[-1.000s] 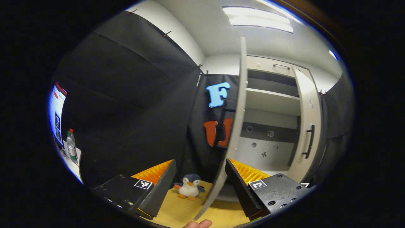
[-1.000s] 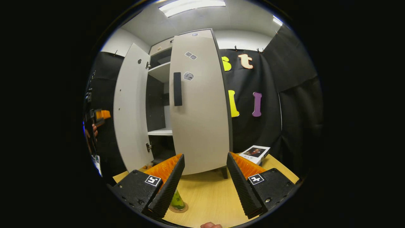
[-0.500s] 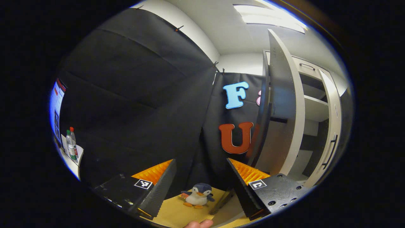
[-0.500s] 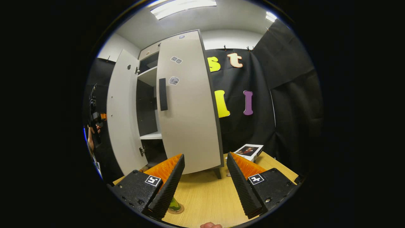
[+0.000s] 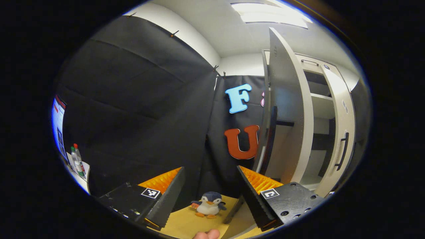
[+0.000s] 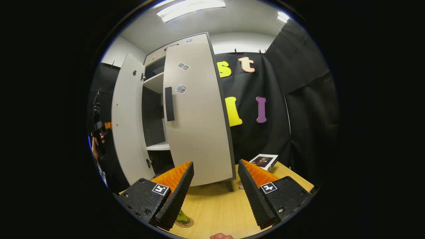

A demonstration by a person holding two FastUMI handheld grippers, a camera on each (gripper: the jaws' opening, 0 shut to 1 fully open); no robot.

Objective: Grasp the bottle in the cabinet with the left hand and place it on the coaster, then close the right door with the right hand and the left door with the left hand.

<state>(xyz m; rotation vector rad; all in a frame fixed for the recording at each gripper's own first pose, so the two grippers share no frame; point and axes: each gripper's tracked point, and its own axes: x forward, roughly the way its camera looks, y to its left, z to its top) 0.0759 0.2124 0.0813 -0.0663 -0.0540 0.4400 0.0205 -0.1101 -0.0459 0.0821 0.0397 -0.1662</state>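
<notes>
The bottle [image 6: 182,217] stands on the coaster [image 6: 186,223] on the wooden table [image 6: 215,209], partly hidden behind a finger of the right gripper [image 6: 215,189], whose fingers are spread apart and empty. Behind it, the cabinet [image 6: 156,99] has its left door [image 6: 127,122] wide open and its right door [image 6: 196,113] ajar. The left gripper [image 5: 210,191], fingers likewise apart and empty, faces a toy penguin [image 5: 208,204] beside the left door's edge.

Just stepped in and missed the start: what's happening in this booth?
A person holds a gripper in each hand before a pale cabinet on a wooden table. The bottle already stands on the coaster. Both doors are ajar: the right door partly swung in, the left door wide open. The right gripper and left gripper are both open, holding nothing.
</notes>
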